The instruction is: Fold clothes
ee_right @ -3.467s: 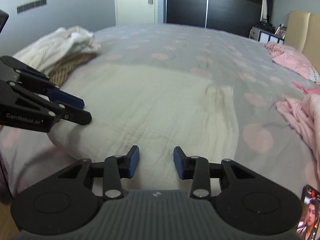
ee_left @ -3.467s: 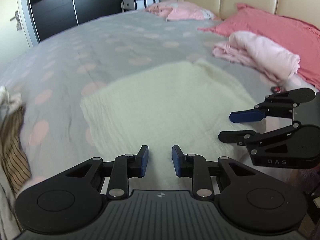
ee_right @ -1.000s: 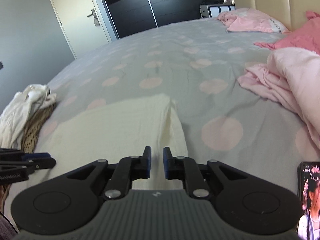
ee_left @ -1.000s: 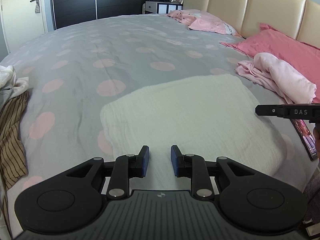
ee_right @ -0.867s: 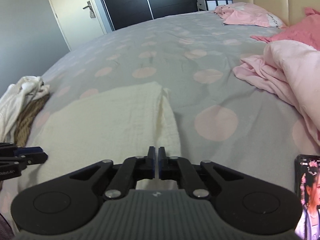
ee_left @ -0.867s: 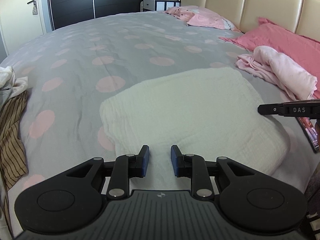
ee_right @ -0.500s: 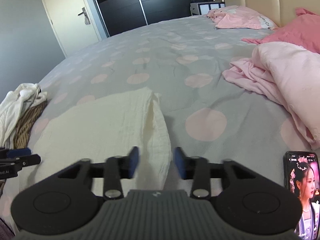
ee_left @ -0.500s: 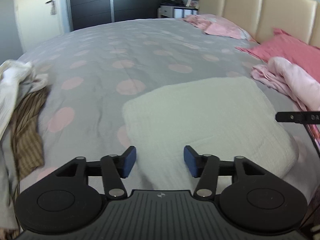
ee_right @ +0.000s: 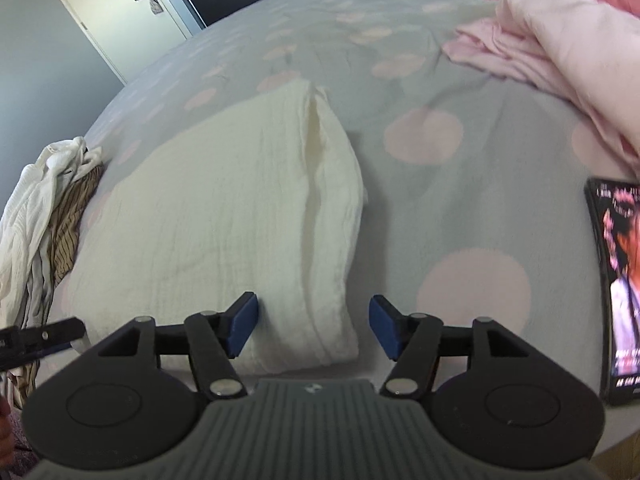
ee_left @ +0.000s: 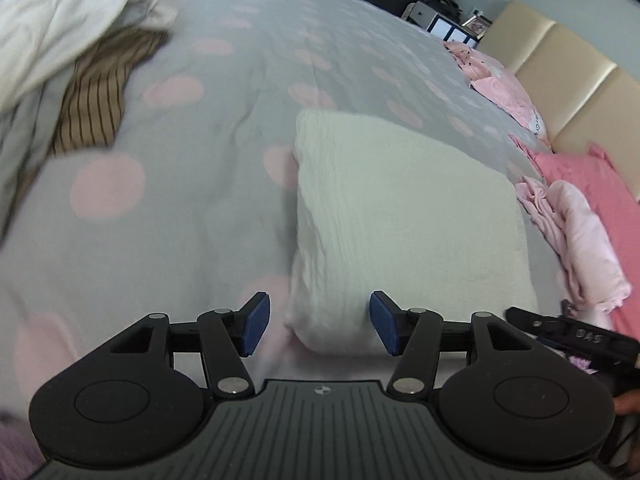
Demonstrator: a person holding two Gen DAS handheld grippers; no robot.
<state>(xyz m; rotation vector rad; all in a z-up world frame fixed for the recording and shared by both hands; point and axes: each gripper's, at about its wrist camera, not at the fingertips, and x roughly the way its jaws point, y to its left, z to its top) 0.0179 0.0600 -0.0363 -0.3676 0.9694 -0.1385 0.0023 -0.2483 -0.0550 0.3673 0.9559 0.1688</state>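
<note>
A folded cream cloth [ee_left: 404, 204] is lying flat on a grey bed cover with pink dots [ee_left: 224, 128], close to the near edge of the bed. In the left wrist view the cloth is reading as a rough rectangle whose long axis is running from the near edge of the bed away toward the far side, leaning slightly to the right, toward the beige headboard [ee_left: 560, 72]. In the right wrist view the same cloth [ee_right: 224, 216] is narrowing toward a far corner, with a raised crease running along its right side.

The left claw [ee_left: 318, 326] is hovering over the cloth's near left corner with its jaws standing wide apart; they have just been opening, and the blue pads are not pressing on the fabric. The right claw [ee_right: 314, 326] is sitting over the near right corner, jaws likewise spread and just opened, the corner lying between them untouched by the pads.

A heap of white and brown striped clothes [ee_left: 76, 64] is resting well apart to the left. A pile of pale pink fabric [ee_right: 560, 40] is lying to the right, beside a deeper pink pillow [ee_left: 592, 184]. A phone with a lit screen [ee_right: 618, 280] is lying on the bed at the right edge
</note>
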